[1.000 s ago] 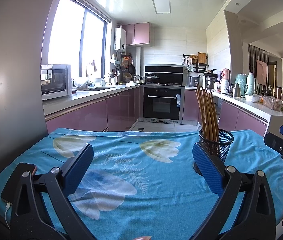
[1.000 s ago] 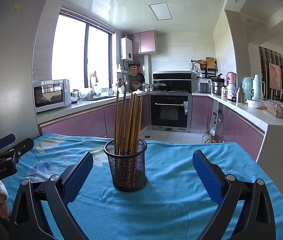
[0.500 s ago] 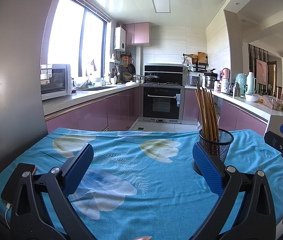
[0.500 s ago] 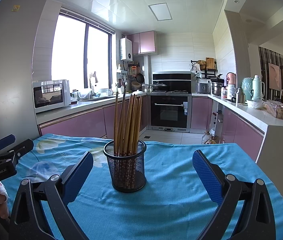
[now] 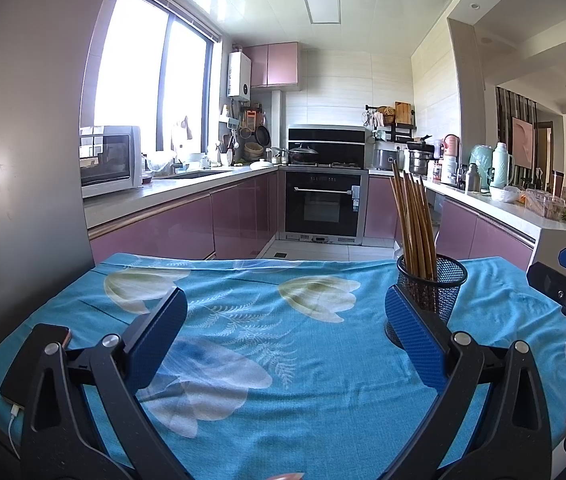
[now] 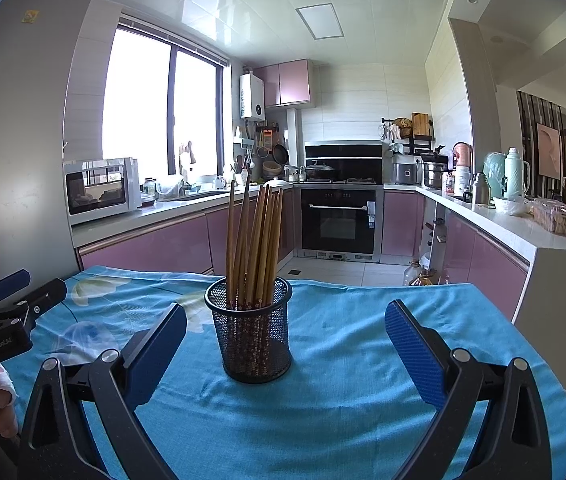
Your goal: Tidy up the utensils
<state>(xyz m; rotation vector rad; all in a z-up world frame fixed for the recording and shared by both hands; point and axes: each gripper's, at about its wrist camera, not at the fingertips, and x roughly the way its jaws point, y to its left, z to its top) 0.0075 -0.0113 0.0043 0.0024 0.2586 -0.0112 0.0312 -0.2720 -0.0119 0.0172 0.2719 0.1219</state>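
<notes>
**Left wrist view and right wrist view: chopsticks in the cup**

Left wrist view: the left gripper (image 5: 285,322) hangs over the blue tablecloth (image 5: 323,380), jaws wide and empty. The mesh cup (image 5: 435,292) of chopsticks (image 5: 413,220) stands to its right.

Right wrist view: the right gripper (image 6: 285,338) is wide too, holding nothing. The cup stands just ahead, between its fingers. To do well, I think it should go slowly and not tip the cup.
</notes>
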